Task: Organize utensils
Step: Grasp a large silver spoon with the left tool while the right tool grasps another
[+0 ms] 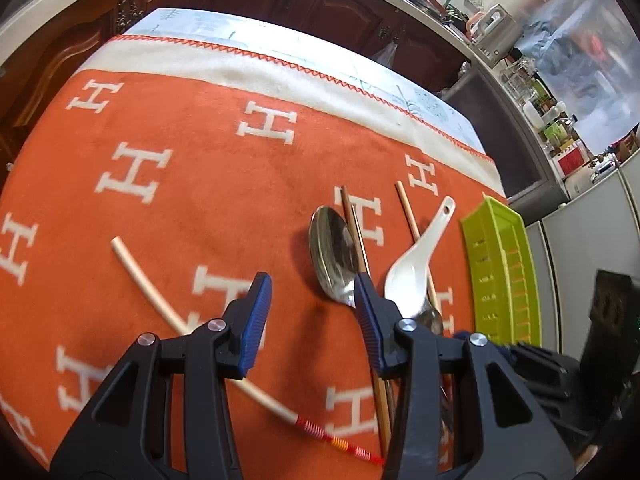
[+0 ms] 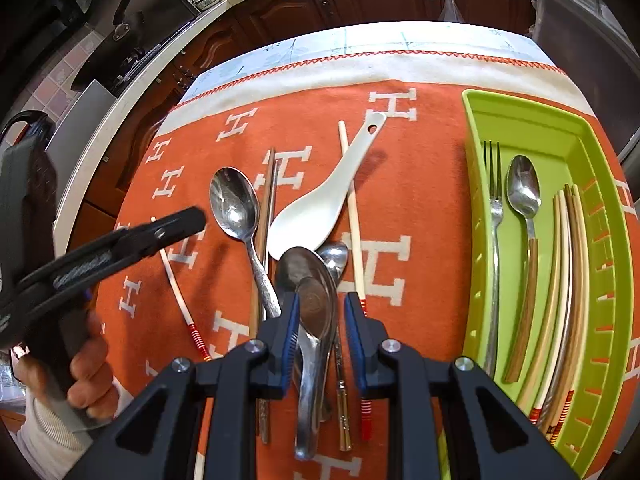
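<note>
Loose utensils lie on an orange blanket (image 1: 200,200). In the right wrist view my right gripper (image 2: 320,312) is open, its jaws on either side of a steel soup spoon (image 2: 314,320), not closed on it. Beside it lie a large steel spoon (image 2: 236,208), a white ceramic spoon (image 2: 320,208), a small spoon (image 2: 334,258), brown chopsticks (image 2: 266,208) and a cream chopstick (image 2: 354,216). My left gripper (image 1: 312,292) is open and empty above the blanket, over a cream chopstick (image 1: 148,288), left of the large spoon (image 1: 332,256) and white spoon (image 1: 412,268). It also shows in the right wrist view (image 2: 120,240).
A green tray (image 2: 472,128) at the right holds a fork (image 2: 494,216), a wood-handled spoon (image 2: 524,200) and several chopsticks (image 2: 568,264); the tray shows in the left wrist view (image 1: 500,272). Dark cabinets (image 1: 320,0) and a counter lie beyond the table.
</note>
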Available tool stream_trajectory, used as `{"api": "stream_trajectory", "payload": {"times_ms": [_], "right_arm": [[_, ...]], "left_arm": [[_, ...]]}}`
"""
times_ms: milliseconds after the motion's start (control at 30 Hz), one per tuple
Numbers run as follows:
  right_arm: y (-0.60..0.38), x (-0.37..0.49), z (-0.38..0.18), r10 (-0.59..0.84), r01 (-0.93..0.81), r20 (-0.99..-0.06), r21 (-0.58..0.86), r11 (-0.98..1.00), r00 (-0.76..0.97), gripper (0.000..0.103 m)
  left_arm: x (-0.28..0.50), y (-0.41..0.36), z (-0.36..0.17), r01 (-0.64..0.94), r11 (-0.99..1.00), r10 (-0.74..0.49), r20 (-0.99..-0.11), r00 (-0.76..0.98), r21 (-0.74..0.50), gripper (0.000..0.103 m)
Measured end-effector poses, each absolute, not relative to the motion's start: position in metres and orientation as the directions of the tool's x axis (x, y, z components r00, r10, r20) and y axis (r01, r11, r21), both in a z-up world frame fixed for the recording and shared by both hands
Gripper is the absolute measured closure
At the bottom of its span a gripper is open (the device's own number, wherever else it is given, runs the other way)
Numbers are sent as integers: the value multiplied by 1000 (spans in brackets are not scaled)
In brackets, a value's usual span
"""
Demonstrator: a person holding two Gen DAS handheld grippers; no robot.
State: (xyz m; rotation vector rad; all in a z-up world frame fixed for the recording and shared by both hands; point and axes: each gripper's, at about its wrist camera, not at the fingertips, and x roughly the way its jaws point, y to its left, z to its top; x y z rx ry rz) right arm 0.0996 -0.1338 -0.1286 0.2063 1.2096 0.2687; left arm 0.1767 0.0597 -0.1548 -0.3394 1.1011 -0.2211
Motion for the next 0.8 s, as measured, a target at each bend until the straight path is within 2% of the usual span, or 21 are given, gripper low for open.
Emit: {"api": "stream_trajectory", "payload": {"times_ms": [333,567,700,733,767,800], "right_arm": [[-139,99,-133,321,-86,-890,310,947,324,80],[-138,99,-135,331,-92,-887,319,943,322,80],[-138,99,-135,337,-93,-883,325,941,326,80],[-139,99,-135,339,-94,-882,326,941,326,80],[-139,98,-135,340,-96,-882,327,940,327,80],[-139,98,-135,340,-98,-881,326,940,328,80]], "left_arm": [[203,43,-177,8,921,-344,-805,484,-389,64],[205,19,-180,58,940,-313,-779,543,-338,65],[201,11,-182,73,948,-293,-766,573,-309,78],[202,11,-184,74,942,-309,-759,573,-328,92],[202,13,-186,82,932,-335,-754,565,-353,97],[203,15,-187,80,920,-359,-748,558,-383,97]]}}
